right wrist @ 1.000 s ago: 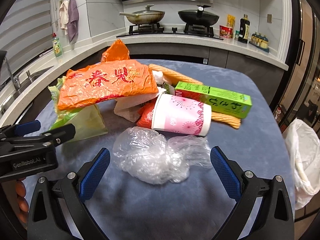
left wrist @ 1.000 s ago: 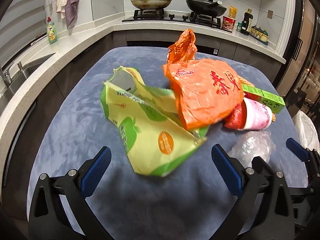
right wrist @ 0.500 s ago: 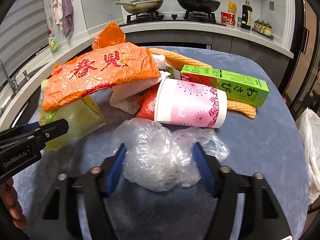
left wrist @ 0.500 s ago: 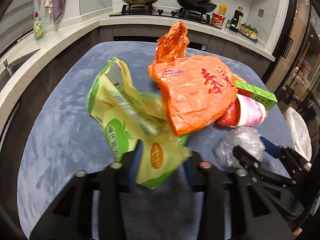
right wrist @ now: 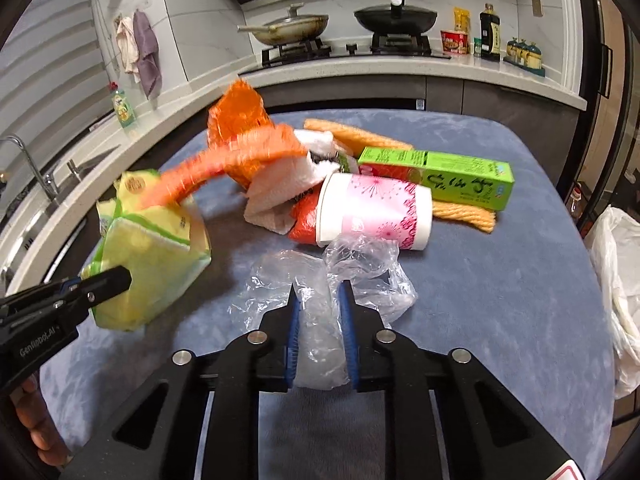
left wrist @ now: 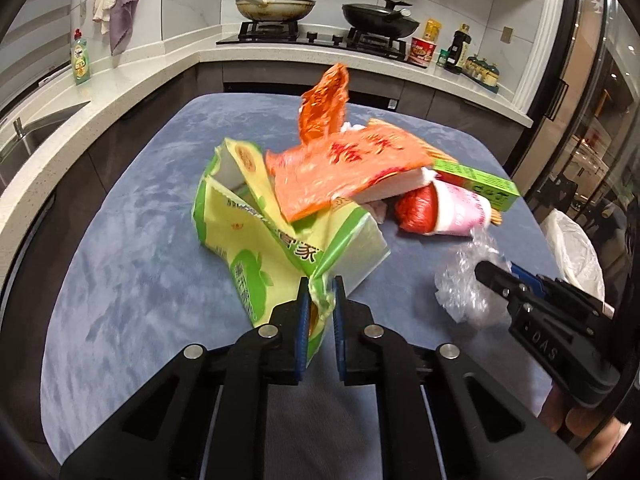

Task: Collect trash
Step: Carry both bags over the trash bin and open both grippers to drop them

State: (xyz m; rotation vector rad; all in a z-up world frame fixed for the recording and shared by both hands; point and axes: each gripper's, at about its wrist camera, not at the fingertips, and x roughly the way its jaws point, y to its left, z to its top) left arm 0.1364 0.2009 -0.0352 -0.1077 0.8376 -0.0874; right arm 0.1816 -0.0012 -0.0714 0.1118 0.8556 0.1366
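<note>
Left gripper (left wrist: 319,286) pinches one glossy yellow-green bag (left wrist: 256,248); right gripper (right wrist: 320,294), closing, clamps one crinkled clear film (right wrist: 320,280); at twelve o'clock, one pink paper cup (right wrist: 376,212).

Matt cloth table (right wrist: 500,280), glossy clear plastic wrap (right wrist: 320,276), prob. film.

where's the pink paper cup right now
The pink paper cup lies on its side mid-table in the right wrist view, just beyond the clear plastic wrap, with the green box right behind it and a red wrapper at its mouth.
</note>
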